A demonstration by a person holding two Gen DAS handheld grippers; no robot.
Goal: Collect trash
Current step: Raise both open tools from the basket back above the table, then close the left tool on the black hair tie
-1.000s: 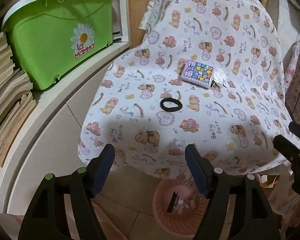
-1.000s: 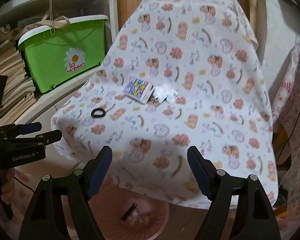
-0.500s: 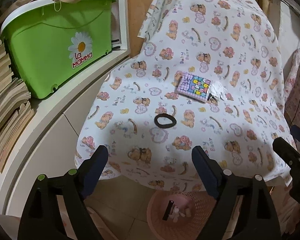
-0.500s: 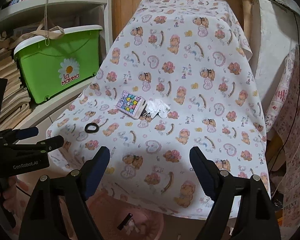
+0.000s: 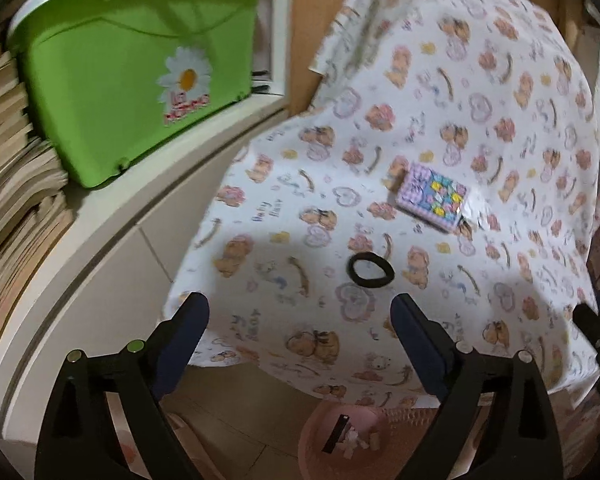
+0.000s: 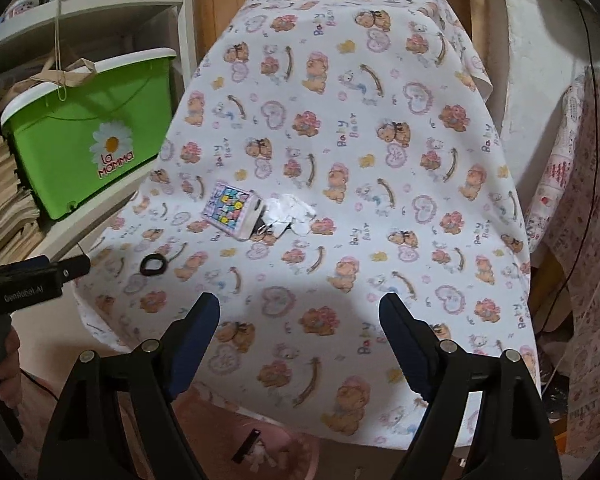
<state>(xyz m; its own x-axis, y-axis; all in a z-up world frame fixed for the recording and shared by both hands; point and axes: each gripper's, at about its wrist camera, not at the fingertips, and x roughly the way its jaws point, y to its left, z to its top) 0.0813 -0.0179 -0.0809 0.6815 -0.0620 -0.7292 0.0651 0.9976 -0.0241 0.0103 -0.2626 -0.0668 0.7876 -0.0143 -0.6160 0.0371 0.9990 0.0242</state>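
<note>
- Left wrist view: your left gripper (image 5: 300, 320) hangs over the near edge of the bear-print tablecloth (image 5: 480, 92), its jaws opening with nothing between them. The black hair tie (image 5: 371, 271) lies just beyond the tips, and the pastel wallet (image 5: 431, 196) further up to the right.
- Only a sliver of the crumpled white tissue (image 5: 478, 210) peeks from behind the wallet here. This view is blurred.
- Past the cloth's edge sits the pink basket (image 5: 324, 432) on the floor, scraps already in it.
- The green bin (image 5: 112, 80) on the shelf crowds your left side.
- Right wrist view: your right gripper (image 6: 300, 320) is spread wide and empty. Here the tissue (image 6: 294, 210) shows fully, touching the wallet's (image 6: 230, 209) right end.
- The cloth beyond it is open. Your left gripper's (image 6: 66, 270) body juts in low left, by the hair tie (image 6: 153, 264).
</note>
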